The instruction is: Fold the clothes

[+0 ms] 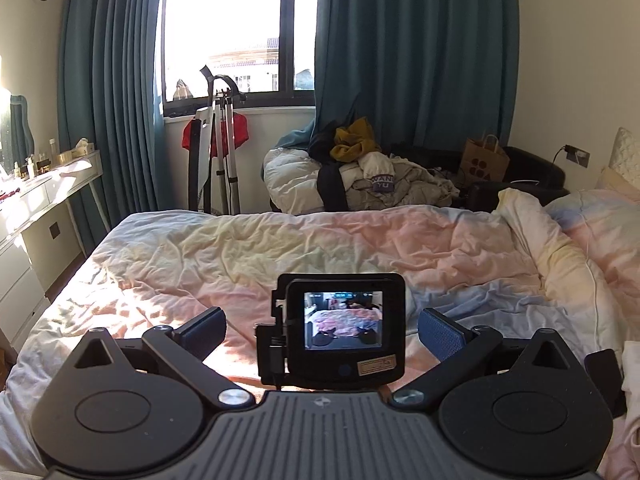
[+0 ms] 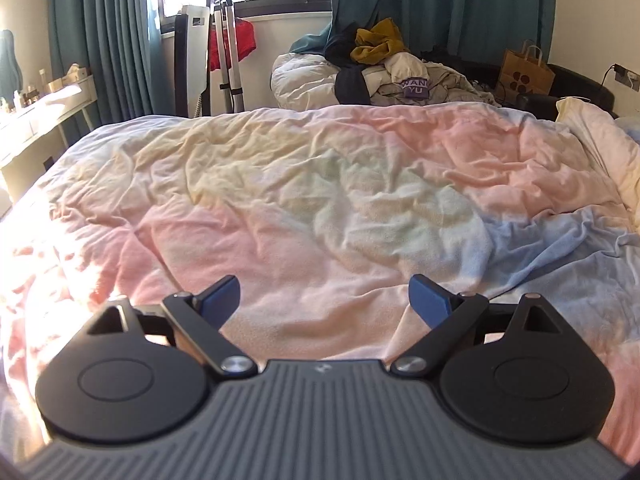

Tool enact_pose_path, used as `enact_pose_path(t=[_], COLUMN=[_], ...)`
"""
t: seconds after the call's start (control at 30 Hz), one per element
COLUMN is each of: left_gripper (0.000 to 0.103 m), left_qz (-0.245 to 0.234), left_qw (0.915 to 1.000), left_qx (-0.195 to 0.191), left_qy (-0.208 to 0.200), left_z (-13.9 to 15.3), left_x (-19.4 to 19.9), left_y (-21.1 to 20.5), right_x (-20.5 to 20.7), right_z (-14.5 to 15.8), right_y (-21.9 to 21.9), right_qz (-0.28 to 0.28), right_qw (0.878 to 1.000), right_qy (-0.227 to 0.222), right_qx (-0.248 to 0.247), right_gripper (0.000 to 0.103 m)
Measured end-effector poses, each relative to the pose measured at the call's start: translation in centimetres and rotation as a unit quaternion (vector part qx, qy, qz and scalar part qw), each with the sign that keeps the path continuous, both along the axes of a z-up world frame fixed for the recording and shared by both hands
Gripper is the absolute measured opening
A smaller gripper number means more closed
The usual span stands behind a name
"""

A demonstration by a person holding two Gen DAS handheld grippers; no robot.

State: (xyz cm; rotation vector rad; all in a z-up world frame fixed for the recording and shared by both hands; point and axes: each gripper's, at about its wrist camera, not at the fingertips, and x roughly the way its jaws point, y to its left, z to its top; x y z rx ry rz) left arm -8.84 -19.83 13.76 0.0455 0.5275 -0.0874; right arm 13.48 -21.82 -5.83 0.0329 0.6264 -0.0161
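Observation:
A pile of crumpled clothes (image 1: 360, 172), white, mustard and dark, lies heaped beyond the far side of the bed; it also shows in the right wrist view (image 2: 384, 68). My left gripper (image 1: 322, 328) is open and empty above the near edge of the bed's pastel duvet (image 1: 280, 248). The back of the other gripper's camera, with its lit screen (image 1: 343, 320), sits between my left fingers in that view. My right gripper (image 2: 325, 298) is open and empty, low over the duvet (image 2: 320, 184). No garment lies on the duvet near either gripper.
A white desk (image 1: 48, 192) with small items stands at the left. A stand with a red cloth (image 1: 218, 136) is under the window. A brown paper bag (image 1: 484, 160) and dark seat are at the back right. Pillows (image 1: 600, 216) lie at the right.

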Motion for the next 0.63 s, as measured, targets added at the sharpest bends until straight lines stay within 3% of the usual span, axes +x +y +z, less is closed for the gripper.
enact_pose_path(t=[0.23, 0.63], left_gripper=[0.103, 0.103], left_qz=[-0.003, 0.0], left_qw=[0.9997, 0.9994], left_qx=[0.008, 0.015], left_qy=[0.023, 0.032], left_z=[-1.7, -2.6], left_x=[0.3, 1.1], left_y=[-3.0, -3.0], right_x=[0.1, 0.0], right_z=[-0.4, -0.6], right_y=[-0.7, -1.4], right_qz=[0.003, -0.002], right_qw=[1.0, 1.0], right_qy=[-0.004, -0.004], right_qx=[0.01, 0.02], right_gripper=[0.093, 0.093])
